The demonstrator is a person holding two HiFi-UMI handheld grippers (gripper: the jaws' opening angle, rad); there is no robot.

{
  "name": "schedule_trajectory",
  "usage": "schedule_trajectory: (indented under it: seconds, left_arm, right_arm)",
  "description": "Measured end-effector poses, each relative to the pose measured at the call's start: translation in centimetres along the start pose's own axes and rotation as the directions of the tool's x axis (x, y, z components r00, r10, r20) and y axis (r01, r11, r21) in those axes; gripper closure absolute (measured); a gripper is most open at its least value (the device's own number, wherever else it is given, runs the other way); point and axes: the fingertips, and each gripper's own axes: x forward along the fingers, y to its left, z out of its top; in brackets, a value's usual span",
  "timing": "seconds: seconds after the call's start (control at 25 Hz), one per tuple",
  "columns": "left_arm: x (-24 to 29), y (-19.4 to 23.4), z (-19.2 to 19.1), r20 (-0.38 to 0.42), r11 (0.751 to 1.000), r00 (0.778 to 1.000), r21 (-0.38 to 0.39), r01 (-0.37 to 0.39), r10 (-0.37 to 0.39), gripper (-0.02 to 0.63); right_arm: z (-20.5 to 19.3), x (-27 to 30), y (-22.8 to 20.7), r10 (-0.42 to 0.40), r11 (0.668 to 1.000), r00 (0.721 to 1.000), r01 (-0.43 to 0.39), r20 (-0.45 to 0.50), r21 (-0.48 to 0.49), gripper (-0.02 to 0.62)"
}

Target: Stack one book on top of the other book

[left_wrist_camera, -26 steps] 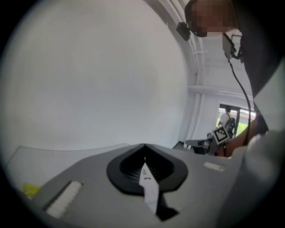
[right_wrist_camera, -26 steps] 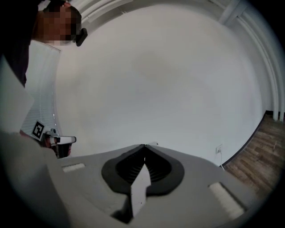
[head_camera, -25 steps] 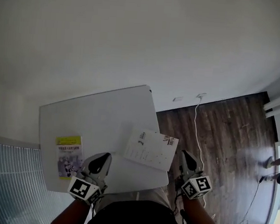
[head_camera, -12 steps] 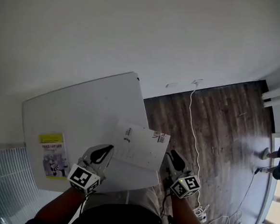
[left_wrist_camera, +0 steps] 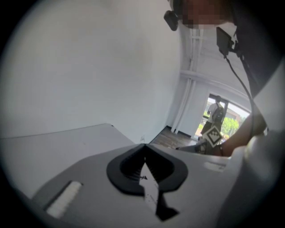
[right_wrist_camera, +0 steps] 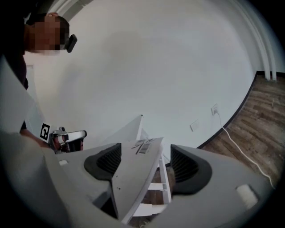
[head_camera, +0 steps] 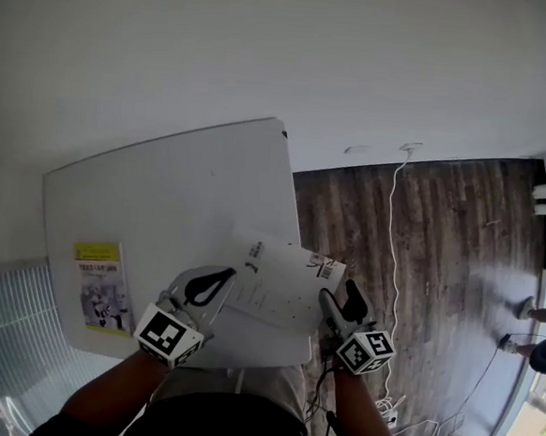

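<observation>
the white book (head_camera: 282, 284), a thin plain-covered volume with a barcode at its far right corner, is held over the near right corner of the white counter (head_camera: 190, 196), its right end out past the edge. the left hand-held gripper (head_camera: 213, 283) pinches its left edge, while its right edge sits between the opening jaws of the right hand-held gripper (head_camera: 337, 300). the yellow-topped book (head_camera: 100, 285) lies flat, cover up, near the counter's left edge, well apart from it.
</observation>
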Motion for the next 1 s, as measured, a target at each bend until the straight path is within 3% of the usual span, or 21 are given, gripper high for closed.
schedule_trajectory:
  seconds: [0.2,0.36,0.56,0.72,0.84,1.0]
  left_arm:
    - [0.6,-0.3,-1.0,-0.014,1.0,1.0,0.005,0.012,-0.012,0.6]
    - [0.6,0.0,-2.0,-0.067,1.0,0.998,-0.015,0.002,-0.003,0.6]
    - [0.6,0.2,-1.3,-0.064,0.998,0.998,-0.06,-0.023,0.02,0.6]
    - [0.0,0.4,-2.4,-0.081,1.0,0.997,-0.016,-0.021,0.02,0.6]
    - [-0.2,0.0,-2.5,-0.098,1.0,0.995,-0.003,-0.018,0.018,0.6]
    - [-0.2,0.0,-1.5,-0.068,0.999,0.997,0.005,-0.031,0.032,0.6]
  right_arm:
    - [-1.6,1.1,-1.1,0.046,0.993,0.998,-0.042,-0.036,0.112,0.209]
    - [-2.4,2.6,-0.7,0.12,0.975,0.991,-0.108,-0.052,0.193,0.206]
    - [-3.0,4.0,0.3,0.206,0.947,0.976,-0.181,-0.07,0.266,0.206]
    - [-3.9,4.2,-0.5,0.245,0.93,0.964,-0.205,-0.1,0.304,0.207]
    - [-4.1,4.4,-0.3,0.301,0.913,0.947,-0.253,-0.11,0.321,0.243]
    - [-3.2,4.6,1.5,0.384,0.876,0.919,-0.331,-0.093,0.351,0.361]
